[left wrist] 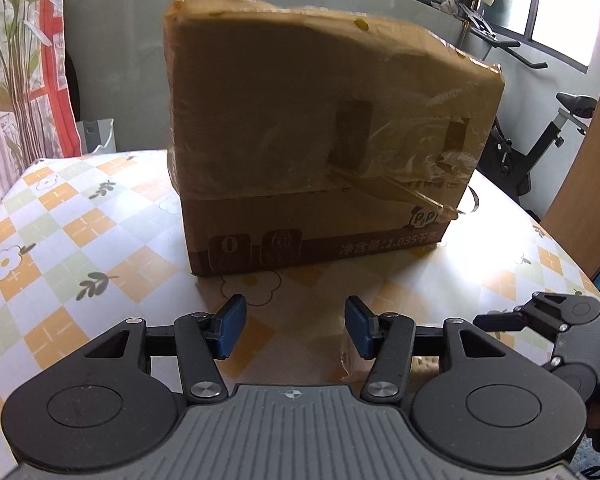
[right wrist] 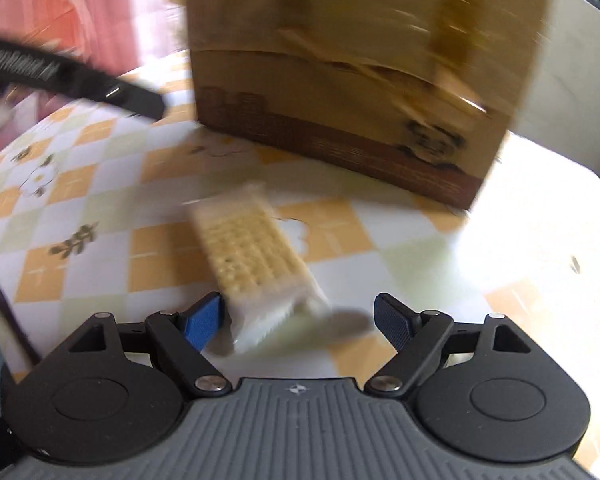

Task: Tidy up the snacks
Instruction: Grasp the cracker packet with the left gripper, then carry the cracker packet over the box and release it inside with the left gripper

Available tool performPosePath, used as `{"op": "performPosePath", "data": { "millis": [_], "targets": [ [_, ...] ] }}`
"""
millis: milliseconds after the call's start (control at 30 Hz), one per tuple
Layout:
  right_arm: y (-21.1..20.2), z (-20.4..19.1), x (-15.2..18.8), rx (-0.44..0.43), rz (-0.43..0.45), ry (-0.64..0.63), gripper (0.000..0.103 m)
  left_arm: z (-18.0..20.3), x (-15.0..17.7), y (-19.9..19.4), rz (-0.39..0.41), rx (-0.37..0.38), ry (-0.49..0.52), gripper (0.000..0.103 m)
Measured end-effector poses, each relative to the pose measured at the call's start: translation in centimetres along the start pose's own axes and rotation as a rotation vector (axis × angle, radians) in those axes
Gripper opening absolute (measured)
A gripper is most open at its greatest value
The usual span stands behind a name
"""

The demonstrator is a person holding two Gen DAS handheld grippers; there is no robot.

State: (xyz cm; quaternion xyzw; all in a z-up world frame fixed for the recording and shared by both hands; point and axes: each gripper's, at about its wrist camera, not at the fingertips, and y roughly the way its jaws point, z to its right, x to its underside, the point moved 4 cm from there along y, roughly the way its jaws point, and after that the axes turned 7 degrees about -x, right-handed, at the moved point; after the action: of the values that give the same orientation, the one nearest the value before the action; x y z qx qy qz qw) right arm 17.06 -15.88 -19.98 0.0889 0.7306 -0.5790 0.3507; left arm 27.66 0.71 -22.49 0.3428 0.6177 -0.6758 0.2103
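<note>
On the desk (right wrist: 112, 216), which wears a cloth of orange, pale green and white checks with flower prints, lies a cracker packet (right wrist: 256, 268): a clear wrapper around a pale yellow, dimpled biscuit block, its crimped end toward the camera. It lies slantwise and blurred in the right wrist view, in front of the right hand-held gripper (right wrist: 300, 322), whose blue-padded fingers are spread wide; the packet's near end sits just beside the left pad, and whether it touches cannot be told.

Behind the packet stands a brown cardboard box (left wrist: 320, 140), taped over with wrinkled clear film, a dark printed band and a small panda figure along its base. Its top is closed from this side, so its contents cannot be seen. The left hand-held gripper (left wrist: 296, 328) hangs before the box with its fingers apart and nothing between them.
</note>
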Motion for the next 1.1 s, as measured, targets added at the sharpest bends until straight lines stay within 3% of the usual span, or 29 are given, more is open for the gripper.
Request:
{"op": "performPosePath", "data": {
  "millis": [200, 367, 533, 733, 833, 933, 1100],
  "targets": [
    [-0.3, 0.5, 0.0, -0.021, 0.013, -0.005, 0.074, 1.2, 1.5, 1.7, -0.065, 0.035, -0.042, 0.057],
    [0.0, -0.1, -0.5, -0.052, 0.016, -0.042, 0.060, 2.4, 2.2, 3.3, -0.107, 0.064, -0.072, 0.056],
    [0.2, -0.5, -0.7, -0.078, 0.023, -0.052, 0.054, 3.5, 2.9, 4.7, -0.144, 0.083, -0.080, 0.056],
    [0.5, -0.7, -0.8, -0.101, 0.033, -0.070, 0.049, 4.1, 3.5, 5.2, -0.139, 0.126, -0.106, 0.055],
    [0.5, -0.9, -0.8, -0.104, 0.036, -0.076, 0.045, 4.9, 3.6, 4.9, -0.121, 0.133, -0.066, 0.045],
    [0.3, -0.9, -1.0, -0.111, 0.039, -0.062, 0.042, 5.1, 3.2, 4.5, -0.107, 0.137, -0.059, 0.043],
    [-2.0, -1.1, -2.2, -0.105, 0.116, -0.072, 0.042, 4.9, 1.1, 2.7, -0.042, 0.155, -0.088, 0.043]
  ]
}}
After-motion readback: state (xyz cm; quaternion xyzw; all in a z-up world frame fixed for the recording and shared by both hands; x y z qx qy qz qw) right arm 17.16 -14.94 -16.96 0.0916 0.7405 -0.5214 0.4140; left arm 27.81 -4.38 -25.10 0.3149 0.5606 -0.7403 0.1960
